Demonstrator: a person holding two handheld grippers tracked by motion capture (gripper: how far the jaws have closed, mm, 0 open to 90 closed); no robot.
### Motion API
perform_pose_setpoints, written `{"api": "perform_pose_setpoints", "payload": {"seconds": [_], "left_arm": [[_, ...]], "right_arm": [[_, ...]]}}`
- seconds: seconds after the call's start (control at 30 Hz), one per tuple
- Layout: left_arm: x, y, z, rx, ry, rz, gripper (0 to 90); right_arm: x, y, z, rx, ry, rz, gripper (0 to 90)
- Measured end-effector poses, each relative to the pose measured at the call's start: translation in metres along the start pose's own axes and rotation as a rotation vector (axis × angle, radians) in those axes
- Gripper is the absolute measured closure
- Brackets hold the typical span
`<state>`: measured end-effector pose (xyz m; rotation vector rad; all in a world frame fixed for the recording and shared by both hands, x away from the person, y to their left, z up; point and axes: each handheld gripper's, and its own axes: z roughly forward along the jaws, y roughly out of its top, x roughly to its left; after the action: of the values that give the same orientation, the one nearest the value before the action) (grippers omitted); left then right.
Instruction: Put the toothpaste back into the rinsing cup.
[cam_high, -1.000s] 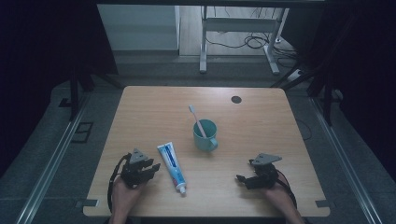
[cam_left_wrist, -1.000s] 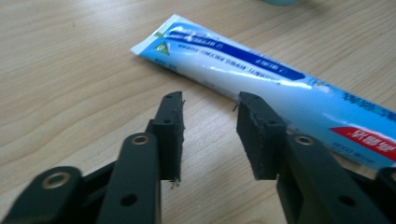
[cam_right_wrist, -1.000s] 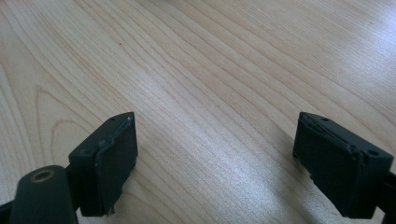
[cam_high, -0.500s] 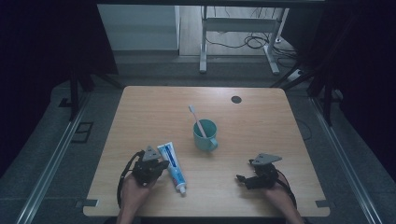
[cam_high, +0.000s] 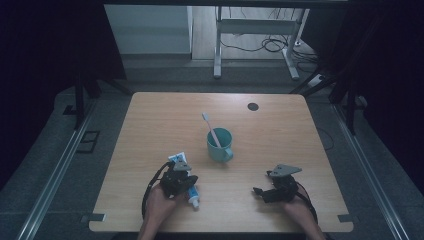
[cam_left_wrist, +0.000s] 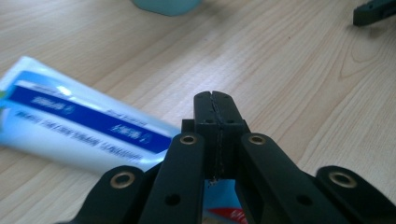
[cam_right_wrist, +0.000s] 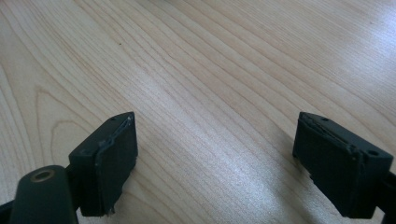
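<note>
On a pale wooden bench, a person works with a two-jaw gripper in each hand. At the near left, the left gripper hangs right over a toothpaste tube, which lies flat on the wood with its white cap pointing toward the person and its flat tail pointing away, toward the far left. Seen from the left gripper view, the jaws are pressed together with no gap and nothing between them, their tips just above the blue-and-white tube; whether they touch it cannot be told.

At the near right, well apart from the tube, the right gripper sits low over bare wood, its grey three-cornered plate on top and its tips turned toward the left gripper. From the right gripper view, its two black jaws stand wide apart with only wood grain between them.

Near the middle of the bench, just beyond the tube, a teal mug stands upright with its handle on the right. A toothbrush leans inside it, head up and tilted toward the far left. A small dark round spot marks the far right of the benchtop.
</note>
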<state>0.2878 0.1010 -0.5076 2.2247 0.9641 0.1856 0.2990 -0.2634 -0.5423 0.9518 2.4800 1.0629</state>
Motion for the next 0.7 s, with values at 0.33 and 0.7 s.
{"api": "perform_pose_setpoints", "payload": {"seconds": [0.33, 0.7], "left_arm": [[-0.0065, -0.0014, 0.0068, 0.043, -0.008, 0.011, 89.5], [-0.0027, -0.0095, 0.0018, 0.084, 0.002, 0.012, 88.9]], "right_arm": [[0.0001, 0.0, 0.0, 0.0, 0.0, 0.0, 13.8], [0.0, 0.0, 0.0001, -0.001, 0.0, 0.0, 13.8]]}}
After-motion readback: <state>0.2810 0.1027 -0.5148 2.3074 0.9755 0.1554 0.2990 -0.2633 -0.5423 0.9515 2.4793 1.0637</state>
